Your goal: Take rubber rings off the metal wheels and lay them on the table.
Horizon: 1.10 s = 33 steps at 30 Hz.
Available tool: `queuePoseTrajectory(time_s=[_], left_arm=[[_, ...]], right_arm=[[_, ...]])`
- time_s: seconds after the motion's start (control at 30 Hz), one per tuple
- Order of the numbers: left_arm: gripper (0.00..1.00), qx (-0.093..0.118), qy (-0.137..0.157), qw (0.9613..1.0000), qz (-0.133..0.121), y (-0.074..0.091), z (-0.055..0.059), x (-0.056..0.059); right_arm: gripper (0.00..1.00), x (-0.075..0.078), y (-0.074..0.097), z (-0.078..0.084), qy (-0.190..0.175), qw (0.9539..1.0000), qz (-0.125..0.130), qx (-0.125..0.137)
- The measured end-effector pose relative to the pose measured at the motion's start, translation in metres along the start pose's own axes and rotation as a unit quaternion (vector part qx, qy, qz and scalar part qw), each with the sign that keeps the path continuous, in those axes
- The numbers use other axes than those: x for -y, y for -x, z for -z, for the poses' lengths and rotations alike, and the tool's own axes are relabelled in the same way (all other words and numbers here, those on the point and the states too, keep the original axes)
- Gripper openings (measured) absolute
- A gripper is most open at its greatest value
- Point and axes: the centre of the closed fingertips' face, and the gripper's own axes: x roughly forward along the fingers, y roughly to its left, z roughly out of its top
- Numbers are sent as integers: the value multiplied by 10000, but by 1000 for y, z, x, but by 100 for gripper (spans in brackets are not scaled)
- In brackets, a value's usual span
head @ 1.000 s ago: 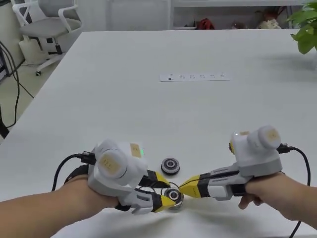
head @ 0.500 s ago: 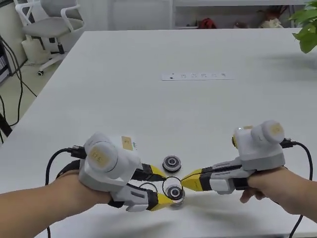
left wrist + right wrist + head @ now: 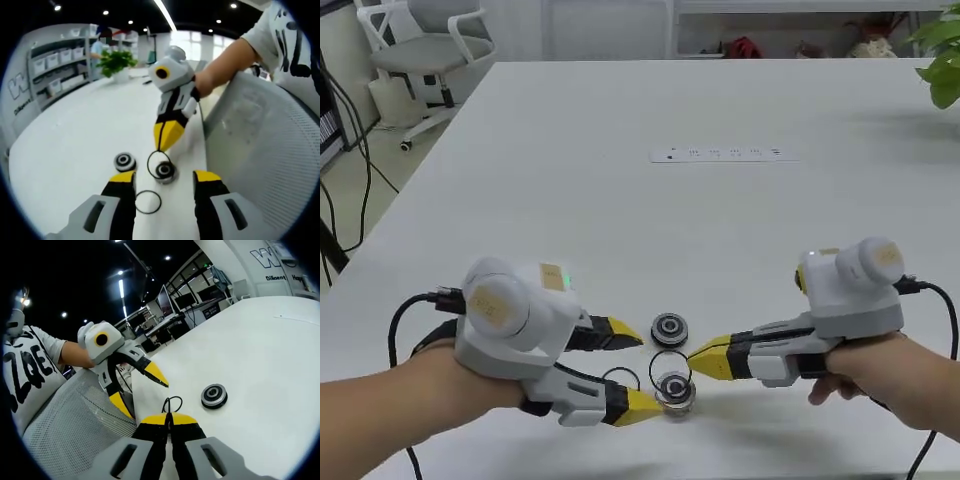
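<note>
Now R gripper (image 3: 691, 356) jaws pinch ring (image 3: 148, 165); L gripper (image 3: 648, 371) jaws apart, wheel (image 3: 675, 390) ahead.

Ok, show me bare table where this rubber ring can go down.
Free: the white table between the far metal wheel and the white power strip. Crowded: between the open left gripper and right gripper, around the near wheel and a loose black ring.

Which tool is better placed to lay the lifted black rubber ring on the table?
Right. The right tool is shut on the thin black rubber ring by the near silver metal wheel. The left tool is open and grips nothing; another black ring lies on the white table between its jaws.
</note>
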Motion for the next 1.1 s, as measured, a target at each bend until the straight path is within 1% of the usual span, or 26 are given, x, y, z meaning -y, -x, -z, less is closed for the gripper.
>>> queuePoseTrajectory(time_s=[0.23, 0.33, 0.53, 0.77, 1.1], left_arm=[[51, 112, 71, 9999, -102, 11, -2, -4], [54, 126, 110, 9998, -143, 15, 0, -6], [57, 131, 168, 9995, -221, 22, 3, -8], [61, 175, 270, 9989, -328, 30, 8, -13], [65, 212, 398, 9977, -516, 44, 16, -20]], right_arm=[[0, -3, 1, -4, 21, 10000, -28, 4], [0, -5, 1, -6, 38, 10000, -47, -13], [0, -7, 2, -13, 53, 10000, -69, 43], [0, -9, -2, -16, 71, 9999, -95, 25], [0, -12, -6, -25, 116, 9998, -154, 37]])
